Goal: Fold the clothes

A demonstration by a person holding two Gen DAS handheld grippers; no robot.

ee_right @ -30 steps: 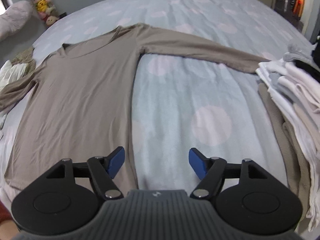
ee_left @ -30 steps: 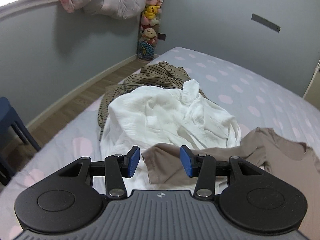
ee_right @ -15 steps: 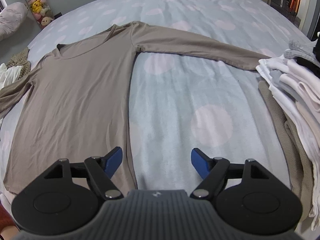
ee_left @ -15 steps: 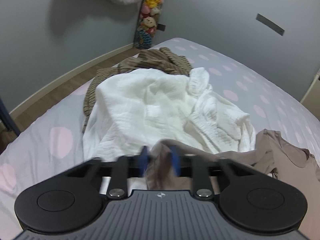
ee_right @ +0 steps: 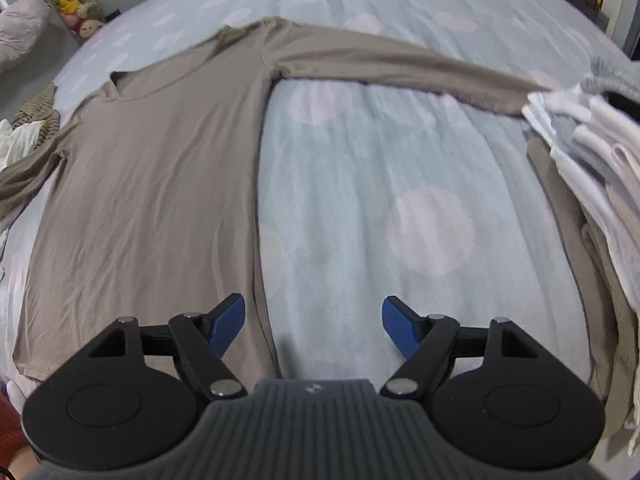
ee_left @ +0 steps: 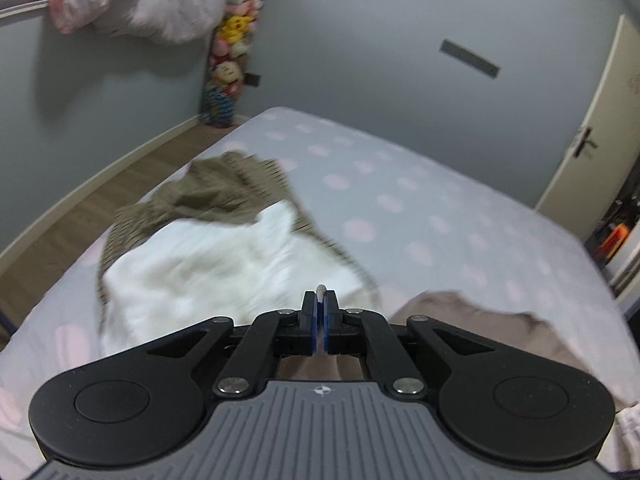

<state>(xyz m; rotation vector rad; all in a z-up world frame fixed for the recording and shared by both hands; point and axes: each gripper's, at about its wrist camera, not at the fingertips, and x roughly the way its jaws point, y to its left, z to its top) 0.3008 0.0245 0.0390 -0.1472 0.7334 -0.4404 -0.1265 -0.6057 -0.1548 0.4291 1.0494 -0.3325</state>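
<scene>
On the dotted bed (ee_right: 360, 168), a taupe long-sleeved shirt (ee_right: 152, 168) is lying spread flat.
At the left, the left gripper (ee_left: 320, 300) is pinching that shirt's sleeve cuff, its jaws having just been closing; rightward, the right gripper (ee_right: 312, 320) is hovering wide apart, gripping nothing, beside folded clothes (ee_right: 592, 152).

Past my bed there's a tall clear column of colourful plush toys (ee_left: 227, 64) in the corner, plus a cream door with a black handle (ee_left: 586, 145).
</scene>
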